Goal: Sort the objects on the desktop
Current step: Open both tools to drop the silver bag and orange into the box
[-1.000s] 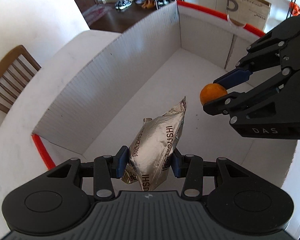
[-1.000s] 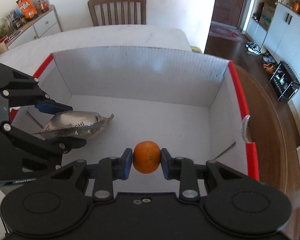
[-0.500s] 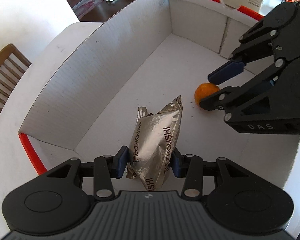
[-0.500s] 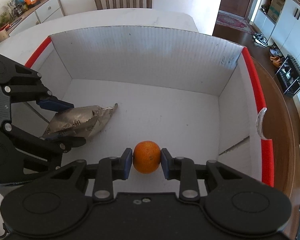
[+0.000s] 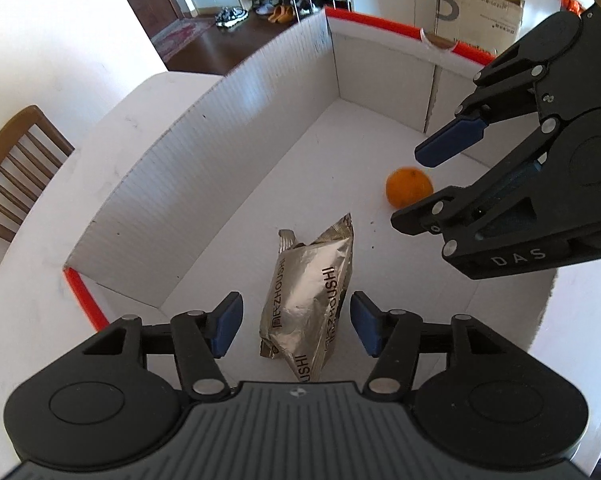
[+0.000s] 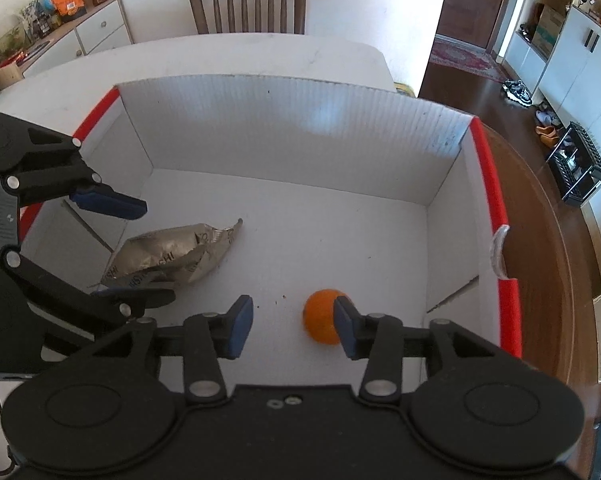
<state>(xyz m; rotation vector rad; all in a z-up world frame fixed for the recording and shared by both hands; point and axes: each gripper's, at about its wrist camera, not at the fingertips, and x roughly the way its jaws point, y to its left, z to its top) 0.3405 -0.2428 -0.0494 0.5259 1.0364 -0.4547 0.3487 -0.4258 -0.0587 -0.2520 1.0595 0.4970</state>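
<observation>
**Both Grippers Spread Wide Above a Pouch and an Orange in the White Box**

Jaws on both tools stand wide apart, gripping nothing. Between the blue pads of the left gripper lies the foil snack pouch, with clear space on either side of it; neither pad touches the foil. In the right wrist view the same pouch lies crumpled on its side on the box floor, its torn end pointing toward the middle of the box, and the left gripper brackets it from the left edge of the frame, one finger above and one below.

The right gripper is equally spread. The orange sits on the floor just beside the inner face of its right-hand pad, partly hidden behind that pad; whether the two touch cannot be told from here. The other pad is well clear of the fruit. From the left wrist view the right gripper reaches in from the right, and the orange rests on the floor between its two fingertips. A few dark crumbs dot the floor between pouch and orange.

Both things lie inside the white corrugated box, whose short walls carry red edging. The box stands on a white table. Beyond the table's far edge is a wooden chair, and a white sideboard with packets on top stands in the far left corner.
</observation>
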